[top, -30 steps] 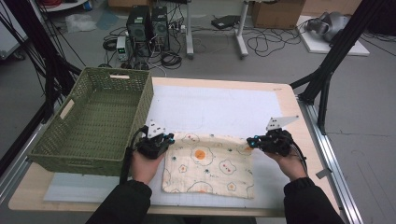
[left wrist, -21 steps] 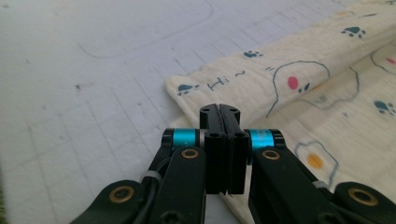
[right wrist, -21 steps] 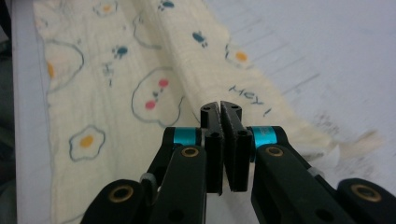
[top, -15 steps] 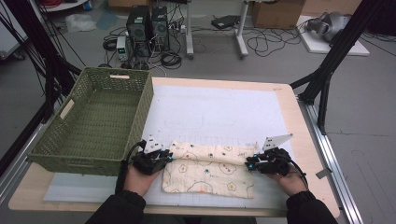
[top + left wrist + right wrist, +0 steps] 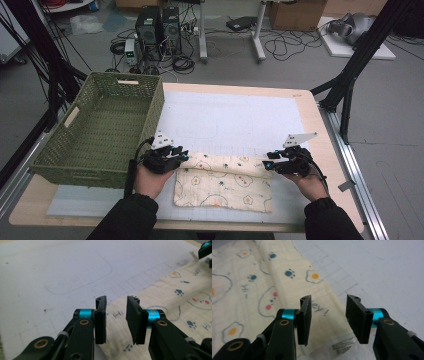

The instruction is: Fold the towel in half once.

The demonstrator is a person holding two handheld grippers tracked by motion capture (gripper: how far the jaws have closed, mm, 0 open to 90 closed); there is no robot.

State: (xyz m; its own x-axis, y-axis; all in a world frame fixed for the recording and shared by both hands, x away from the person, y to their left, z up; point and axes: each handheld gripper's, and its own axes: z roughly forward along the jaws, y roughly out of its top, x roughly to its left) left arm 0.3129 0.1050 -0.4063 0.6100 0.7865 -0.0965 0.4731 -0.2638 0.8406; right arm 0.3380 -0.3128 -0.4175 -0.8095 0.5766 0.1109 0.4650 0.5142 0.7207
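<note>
One cream cloth (egg and paw prints), folded.

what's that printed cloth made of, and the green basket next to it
The printed cloth looks like soft, matte cotton gauze: cream, with a fine crinkled weave, limp folds and a sewn-in label at one corner in the right gripper view. The green basket looks like moulded plastic made to imitate wicker: an even olive colour, a regular lattice of openings, stiff straight walls and cut-out handles. Neither can be confirmed by look alone.
</note>
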